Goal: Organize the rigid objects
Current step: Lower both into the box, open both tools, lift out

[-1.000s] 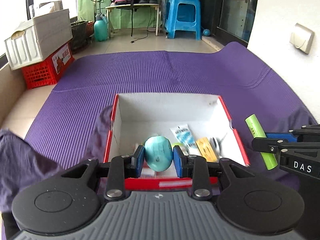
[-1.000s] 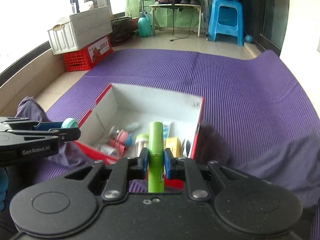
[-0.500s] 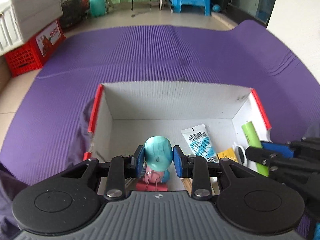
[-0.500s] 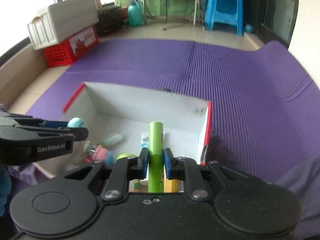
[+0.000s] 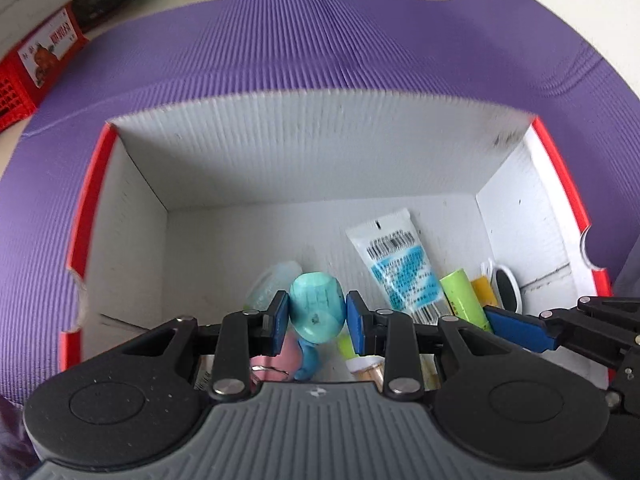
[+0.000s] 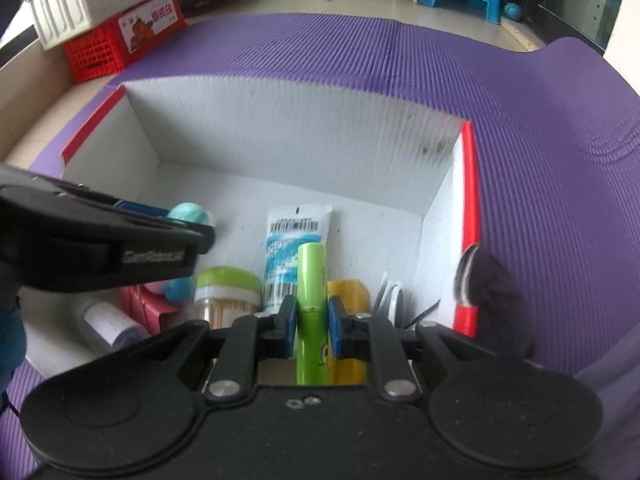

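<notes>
The white corrugated-plastic box with red rims stands open on the purple ribbed foam mat. Both grippers hang over its near half, pointing steeply down into it.

Left side: the left gripper pinches a turquoise egg-shaped plastic object between its blue pads. The object sits above a pink item and a blue figure-like piece on the box floor; both are partly hidden, so their exact form cannot be told. A translucent pale-green bottle lies just beyond the gripper.

Centre: a white squeeze tube with blue print and a barcode lies flat on the box floor, crimped end toward the far wall. Near it stands a clear jar with a lime-green lid.

Right side: the right gripper is clamped on a lime-green cylindrical stick, which points forward along the fingers, over the tube. A yellow rectangular item lies just right of the stick, and a white-rimmed round object rests against the right wall.
</notes>
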{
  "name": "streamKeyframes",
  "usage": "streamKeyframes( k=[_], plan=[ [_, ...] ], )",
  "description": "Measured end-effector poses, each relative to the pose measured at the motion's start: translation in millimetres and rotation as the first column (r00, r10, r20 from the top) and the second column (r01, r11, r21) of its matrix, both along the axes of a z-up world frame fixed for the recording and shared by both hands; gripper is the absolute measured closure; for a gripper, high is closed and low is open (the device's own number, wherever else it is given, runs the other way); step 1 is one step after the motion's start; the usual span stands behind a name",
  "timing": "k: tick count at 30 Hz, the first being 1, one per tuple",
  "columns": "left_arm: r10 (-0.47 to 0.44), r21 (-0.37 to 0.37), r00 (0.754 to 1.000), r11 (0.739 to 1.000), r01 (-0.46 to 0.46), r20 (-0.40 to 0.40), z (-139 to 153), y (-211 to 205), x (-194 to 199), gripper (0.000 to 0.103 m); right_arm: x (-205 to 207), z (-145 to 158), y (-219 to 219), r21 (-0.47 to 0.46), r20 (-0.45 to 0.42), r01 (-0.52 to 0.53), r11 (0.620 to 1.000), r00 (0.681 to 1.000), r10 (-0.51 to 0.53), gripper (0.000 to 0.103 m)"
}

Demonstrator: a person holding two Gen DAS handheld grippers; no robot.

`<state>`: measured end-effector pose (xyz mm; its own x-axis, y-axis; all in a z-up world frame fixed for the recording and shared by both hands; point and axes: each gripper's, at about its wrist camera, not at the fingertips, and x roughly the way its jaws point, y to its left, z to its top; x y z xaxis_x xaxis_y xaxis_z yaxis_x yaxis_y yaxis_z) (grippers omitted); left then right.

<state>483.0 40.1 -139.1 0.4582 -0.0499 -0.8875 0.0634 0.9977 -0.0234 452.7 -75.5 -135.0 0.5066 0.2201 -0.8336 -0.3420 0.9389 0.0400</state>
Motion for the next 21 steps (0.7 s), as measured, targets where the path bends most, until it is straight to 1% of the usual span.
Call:
streamKeyframes(
  k=[6, 9, 11, 15, 16, 18, 21],
  plan=[
    [0.023, 0.009, 0.999, 1.0, -0.022, -0.025, -10, 3, 2, 0.073, -4, 0, -1, 0.01, -0.01, -0.011, 1.0, 1.0, 0.011, 0.087],
    [0.045, -0.004, 0.999, 0.999, -0.045, -0.029, -11, 8, 2, 0.073, -4, 1, 0, 0.013, -0.018, -0.015, 1.0, 1.0, 0.015, 0.086],
    [0.053, -0.016, 0.998, 0.998, -0.054, -0.024, -9, 11, 0, 0.072, -4, 3, 1, 0.025, -0.017, -0.017, 1.0, 1.0, 0.018, 0.081],
    [0.069, -0.04, 0.998, 0.997, -0.069, -0.002, 1, 18, -9, 0.072, -6, 11, -1, 0.051, -0.01, -0.015, 0.999, 1.0, 0.016, 0.076],
    [0.073, -0.049, 0.997, 0.996, -0.073, 0.005, 5, 20, -12, 0.072, -8, 14, -3, 0.065, -0.012, -0.012, 0.998, 1.0, 0.013, 0.074],
    [0.083, -0.069, 0.996, 0.994, -0.082, 0.011, 13, 23, -18, 0.072, -12, 19, -7, 0.097, -0.018, -0.003, 0.995, 1.0, 0.005, 0.069],
    [0.089, -0.083, 0.996, 0.993, -0.087, 0.026, 26, 25, -30, 0.071, -22, 29, -9, 0.109, -0.001, -0.009, 0.994, 1.0, 0.009, 0.064]
  ],
)
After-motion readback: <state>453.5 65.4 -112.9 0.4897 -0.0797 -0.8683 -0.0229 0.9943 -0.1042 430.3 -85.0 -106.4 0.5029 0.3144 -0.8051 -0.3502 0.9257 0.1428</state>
